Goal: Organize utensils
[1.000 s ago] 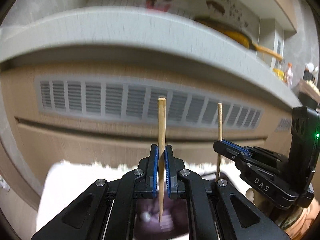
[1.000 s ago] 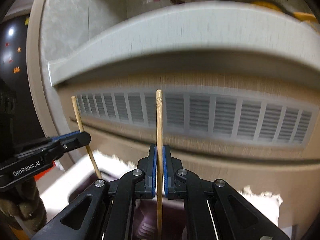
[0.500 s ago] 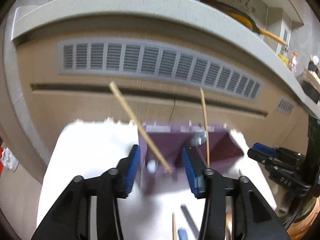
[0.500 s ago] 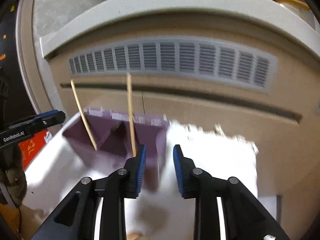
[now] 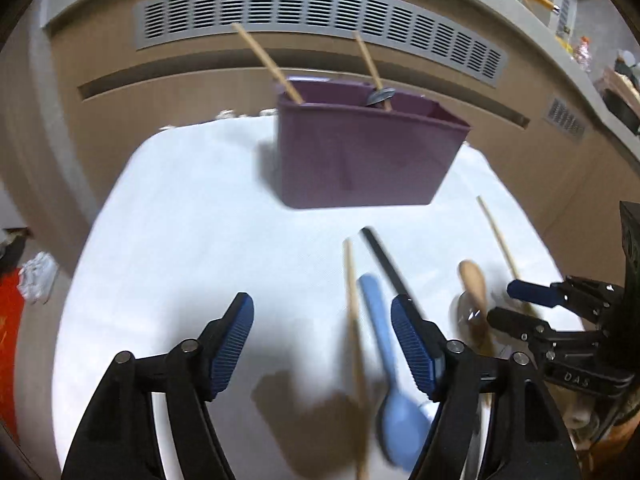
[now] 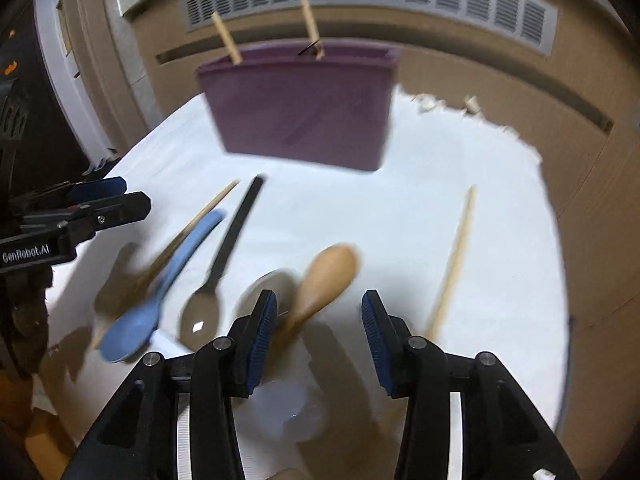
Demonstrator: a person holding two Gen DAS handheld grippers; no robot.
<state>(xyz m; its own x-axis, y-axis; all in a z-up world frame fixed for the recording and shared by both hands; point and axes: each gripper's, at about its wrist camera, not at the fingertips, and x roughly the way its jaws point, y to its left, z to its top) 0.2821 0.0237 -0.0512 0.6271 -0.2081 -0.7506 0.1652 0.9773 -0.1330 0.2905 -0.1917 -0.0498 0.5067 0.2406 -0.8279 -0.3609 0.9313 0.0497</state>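
Note:
A purple utensil box stands on the white cloth; it also shows in the right wrist view. Two wooden chopsticks lean in it. My left gripper is open and empty, above a loose chopstick, a blue spoon and a black-handled spoon. My right gripper is open and empty, above a wooden spoon. Another chopstick lies to its right.
A beige cabinet front with a grey vent grille rises behind the table. The blue spoon and black-handled spoon lie left of the right gripper. The left gripper shows at the left edge there.
Both grippers let go of their chopsticks, which now stand in the purple box. Both have opened, drawn back and tilted down toward the loose utensils on the cloth.

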